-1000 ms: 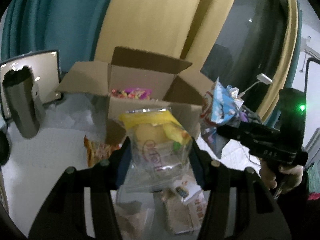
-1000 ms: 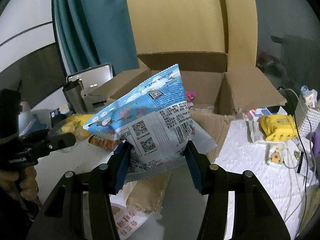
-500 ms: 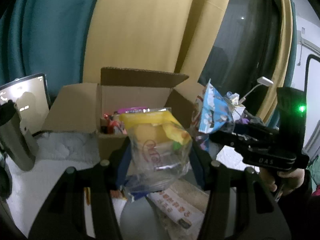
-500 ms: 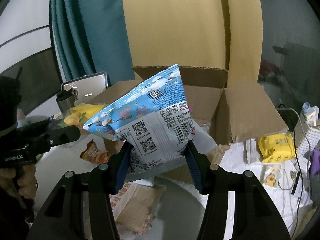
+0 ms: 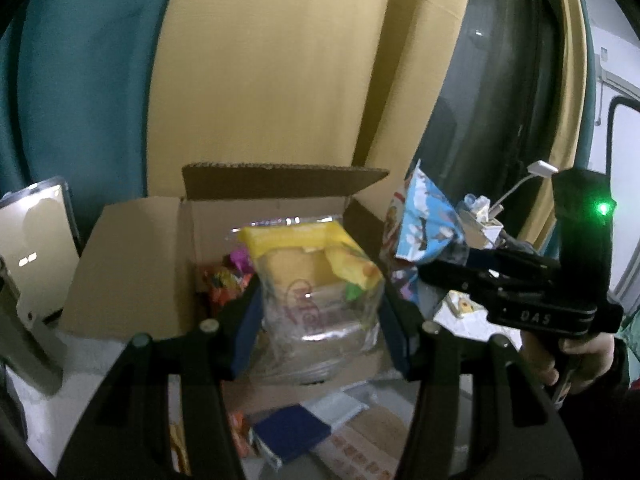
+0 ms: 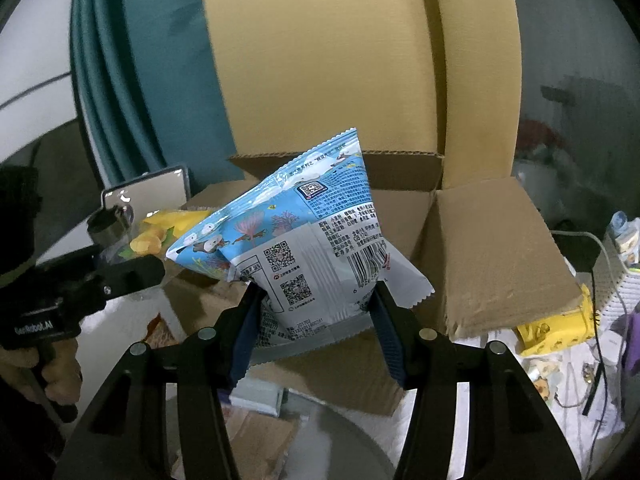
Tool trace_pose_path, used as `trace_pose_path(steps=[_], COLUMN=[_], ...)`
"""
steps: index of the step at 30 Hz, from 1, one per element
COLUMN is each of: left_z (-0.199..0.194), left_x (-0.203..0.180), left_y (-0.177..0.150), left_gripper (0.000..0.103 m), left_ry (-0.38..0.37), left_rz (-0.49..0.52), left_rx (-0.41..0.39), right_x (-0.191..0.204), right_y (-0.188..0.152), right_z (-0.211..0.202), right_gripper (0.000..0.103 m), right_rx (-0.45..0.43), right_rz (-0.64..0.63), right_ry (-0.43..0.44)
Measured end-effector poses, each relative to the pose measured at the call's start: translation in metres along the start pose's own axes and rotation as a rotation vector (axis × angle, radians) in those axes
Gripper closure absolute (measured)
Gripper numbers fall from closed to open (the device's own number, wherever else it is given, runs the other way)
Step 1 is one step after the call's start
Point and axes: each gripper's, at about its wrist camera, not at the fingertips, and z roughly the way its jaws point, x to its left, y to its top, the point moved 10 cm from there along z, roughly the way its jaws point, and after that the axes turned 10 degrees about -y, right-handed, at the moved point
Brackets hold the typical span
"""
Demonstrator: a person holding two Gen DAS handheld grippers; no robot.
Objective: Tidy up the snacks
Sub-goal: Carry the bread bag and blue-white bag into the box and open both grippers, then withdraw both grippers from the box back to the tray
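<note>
My left gripper [image 5: 320, 320] is shut on a clear snack bag with a yellow top [image 5: 316, 280] and holds it above the front of the open cardboard box [image 5: 132, 264]. My right gripper [image 6: 316, 312] is shut on a blue and white snack bag [image 6: 304, 240], held in front of the same box [image 6: 492, 252]. The blue bag [image 5: 424, 216] and right gripper body show at the right of the left wrist view. The yellow bag [image 6: 160, 228] and left gripper show at the left of the right wrist view. Colourful snacks [image 5: 224, 276] lie inside the box.
Flat snack packs [image 5: 320, 432] lie on the table below the grippers. A steel tumbler [image 6: 110, 224] and a tablet [image 5: 36, 248] stand left of the box. A yellow pack [image 6: 556, 324], a white basket [image 6: 620, 276] and cables lie to the right. Curtains hang behind.
Both grippers have risen and moved forward toward the box with their bags. The box interior now sits behind the yellow bag, and the table packs have slid lower in view.
</note>
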Motion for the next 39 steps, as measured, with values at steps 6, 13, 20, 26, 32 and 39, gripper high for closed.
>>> trace_pose_path(steps=[6,13,20,26,32,39], left_z=[0.025,0.063,0.091,0.101,0.094,0.077], left_x=[0.014,0.034,0.055,0.066,0.063,0.062], left_y=[0.015,0.021,0.017,0.010,0.013,0.014], left_gripper=[0.048,0.047,0.045,0.038,0.029,0.028], left_ry=[0.021,0.019,0.042,0.049,0.063,0.068], left_rz=[0.024,-0.008,-0.070,-0.117,-0.105,-0.115], left_rx=[0.018,0.057,0.081,0.106,0.084,0.066], right_x=[-0.010,-0.024,-0.044,-0.047,-0.047,-0.049], right_y=[0.017,0.028,0.028,0.042,0.045,0.040], right_z=[0.026,0.063,0.102,0.115,0.115,0.108], right_gripper=[0.046,0.046,0.046,0.033,0.022,0.022], right_rx=[0.015,0.056,0.120,0.130,0.128,0.131], right_rz=[0.007,0.050,0.139,0.179,0.201,0.215], right_ry=[0.003,-0.013,-0.117,-0.106,-0.112,-0.131])
